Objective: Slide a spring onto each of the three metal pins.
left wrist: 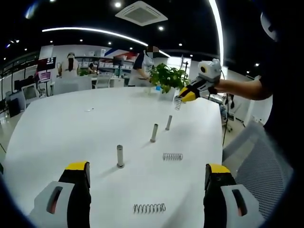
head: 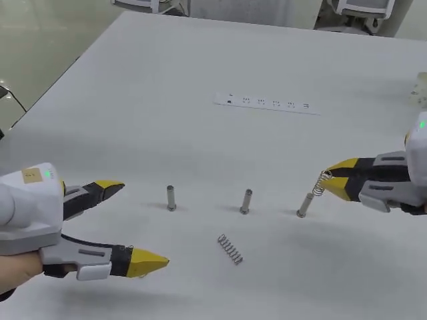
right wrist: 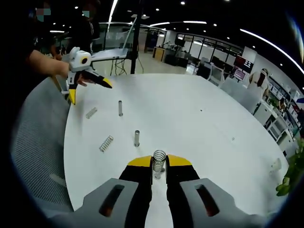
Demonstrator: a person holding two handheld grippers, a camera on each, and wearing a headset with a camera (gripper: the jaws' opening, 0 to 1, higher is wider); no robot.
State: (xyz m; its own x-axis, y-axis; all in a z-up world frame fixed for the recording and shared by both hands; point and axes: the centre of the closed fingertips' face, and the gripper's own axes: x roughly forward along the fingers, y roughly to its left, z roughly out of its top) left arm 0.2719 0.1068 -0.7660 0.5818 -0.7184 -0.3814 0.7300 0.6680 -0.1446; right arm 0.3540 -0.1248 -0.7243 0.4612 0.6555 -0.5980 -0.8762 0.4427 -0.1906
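Three upright metal pins stand in a row on the white table: left pin (head: 171,198), middle pin (head: 246,201), right pin (head: 305,204). My right gripper (head: 327,179) is shut on a spring (head: 322,183), held just above and to the right of the right pin's top. In the right gripper view the held spring (right wrist: 159,159) stands between the jaws and hides that pin. My left gripper (head: 137,223) is open at the lower left, with nothing between its jaws. One loose spring (head: 229,249) lies in front of the middle pin; another spring (left wrist: 149,207) lies close in front of the left gripper.
A white power strip (head: 263,103) lies flat farther back on the table (head: 200,67). A small pale object (head: 420,87) sits at the right edge. Chairs stand beyond the far edge, and a potted plant (left wrist: 168,78) rises behind the table's end.
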